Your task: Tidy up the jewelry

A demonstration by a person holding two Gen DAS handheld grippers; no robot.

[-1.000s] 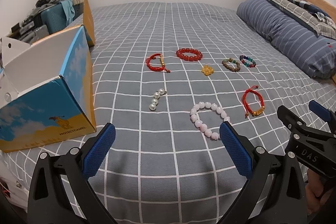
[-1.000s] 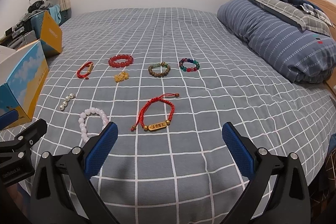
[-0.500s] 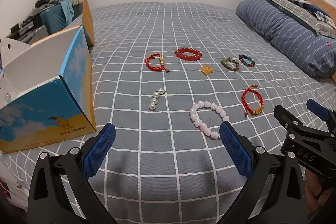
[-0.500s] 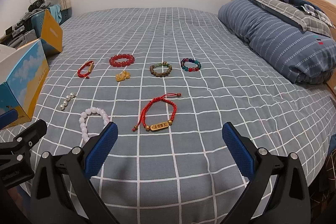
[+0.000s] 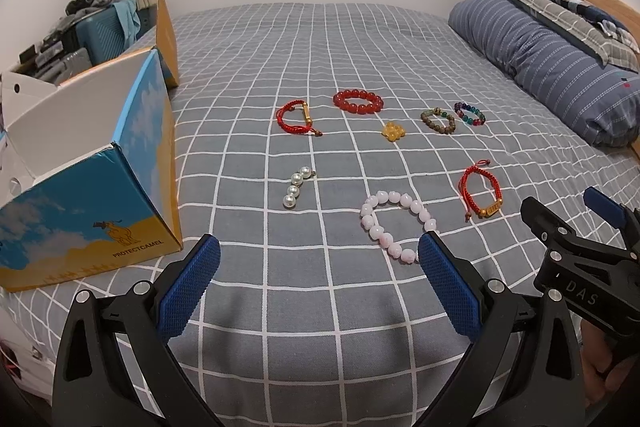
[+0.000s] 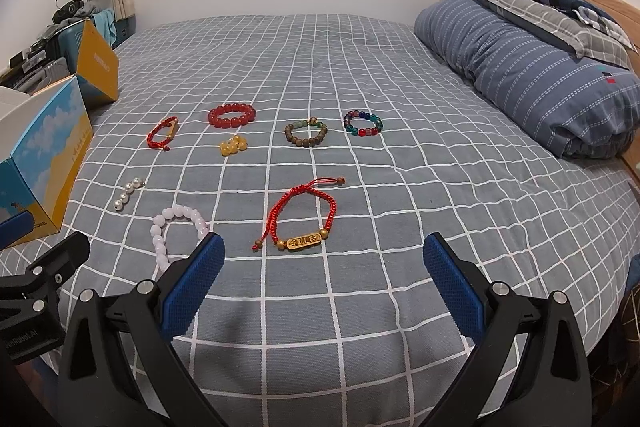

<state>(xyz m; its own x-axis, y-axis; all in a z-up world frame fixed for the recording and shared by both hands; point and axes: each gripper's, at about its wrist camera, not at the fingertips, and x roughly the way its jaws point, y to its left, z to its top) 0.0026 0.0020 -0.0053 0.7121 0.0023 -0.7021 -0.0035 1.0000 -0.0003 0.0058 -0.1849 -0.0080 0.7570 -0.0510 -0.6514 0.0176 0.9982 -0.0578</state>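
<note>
1. On the far left, an open blue and yellow box [image 5: 100,195] stands on the bed [image 5: 320,307]. I think the jewelry goes in there.
2. The left tool [image 5: 318,285] hangs just over the bed with its blue pads wide apart. It holds nothing.
3. A short pearl string [image 5: 297,186] lies a little past its left pad. A pink bead bracelet [image 5: 394,223] lies right by its right pad, and from here I cannot tell if they touch.
4. Farther back lie a red cord with a gold tube [image 5: 295,117], a ring of big red beads [image 5: 358,101] and a small yellow charm [image 5: 393,131].
5. The right tool [image 6: 324,283] is wide open and empty too. A red cord bracelet with a gold plate [image 6: 304,223] lies just in front of it.
6. Behind that are a brown bead ring [image 6: 306,133] and a ring of many colors [image 6: 363,123].
7. Since a second ago, both tools have crept a tiny bit closer to the bracelets. Nothing on the bed has moved.
8. So the sorting has not started. Every piece lies loose, and the first pick comes next, maybe the pink one or the gold-plate one.
</note>
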